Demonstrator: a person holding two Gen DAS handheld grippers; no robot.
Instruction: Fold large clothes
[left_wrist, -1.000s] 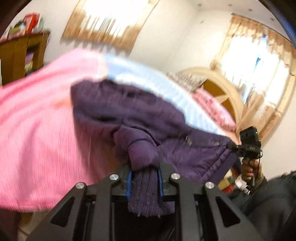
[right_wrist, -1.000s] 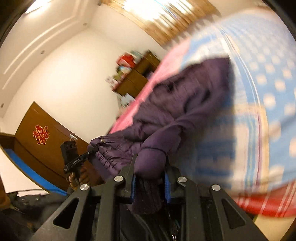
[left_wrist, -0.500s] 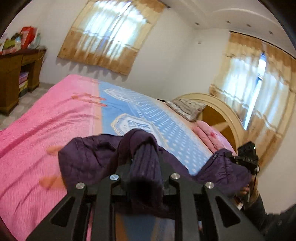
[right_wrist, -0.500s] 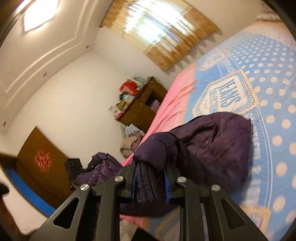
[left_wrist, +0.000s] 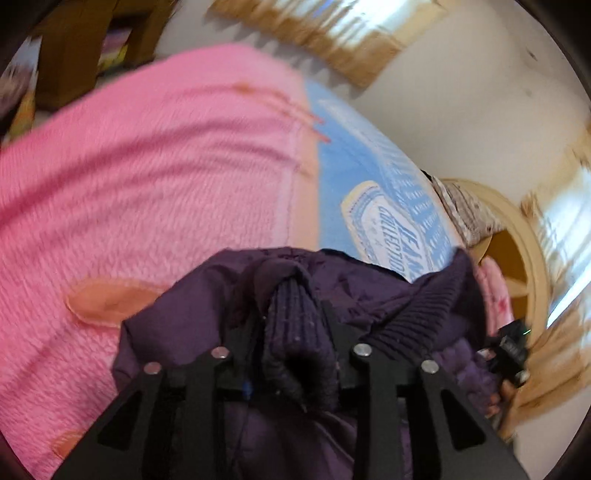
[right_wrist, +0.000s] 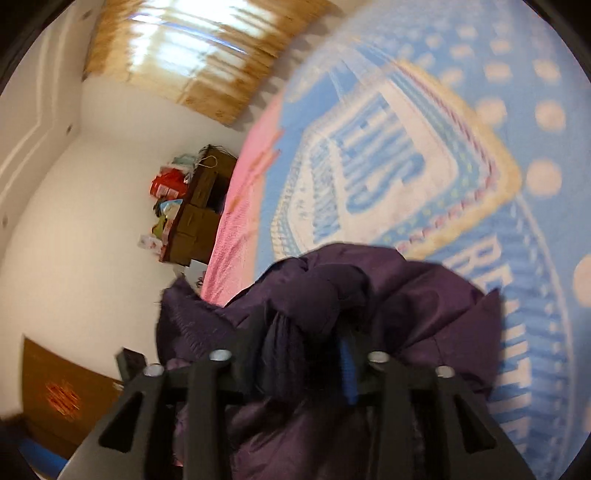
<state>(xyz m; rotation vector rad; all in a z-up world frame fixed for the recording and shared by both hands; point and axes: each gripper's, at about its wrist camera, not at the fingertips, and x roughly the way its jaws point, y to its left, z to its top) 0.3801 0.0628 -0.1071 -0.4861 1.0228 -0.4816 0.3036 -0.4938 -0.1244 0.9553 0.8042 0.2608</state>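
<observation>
A dark purple padded jacket (left_wrist: 207, 306) lies bunched on the bed, at the seam between the pink and blue covers. My left gripper (left_wrist: 293, 314) has one ribbed cuff (left_wrist: 299, 332) between its jaws; they are opening, but the cuff still fills the gap and touches both fingers. The right gripper (right_wrist: 306, 325) is opening too. The other sleeve end (right_wrist: 284, 343) hangs loose against its left finger, and a gap bares the blue pad (right_wrist: 347, 365) on the right. In the left wrist view the right gripper (left_wrist: 511, 347) shows at the jacket's far side, with a hand under it.
The bed has a pink blanket (left_wrist: 147, 184) and a blue dotted blanket (right_wrist: 480, 110) with a large printed badge. A pillow (left_wrist: 461, 210) and a curved wooden headboard (left_wrist: 517, 236) are at the far end. A cluttered wooden shelf (right_wrist: 199, 214) stands beside the bed.
Both grippers have swept forward and down over the bed with the sleeve ends. The jacket, hanging before, now rests in a heap on the covers. Both pairs of jaws have widened.
</observation>
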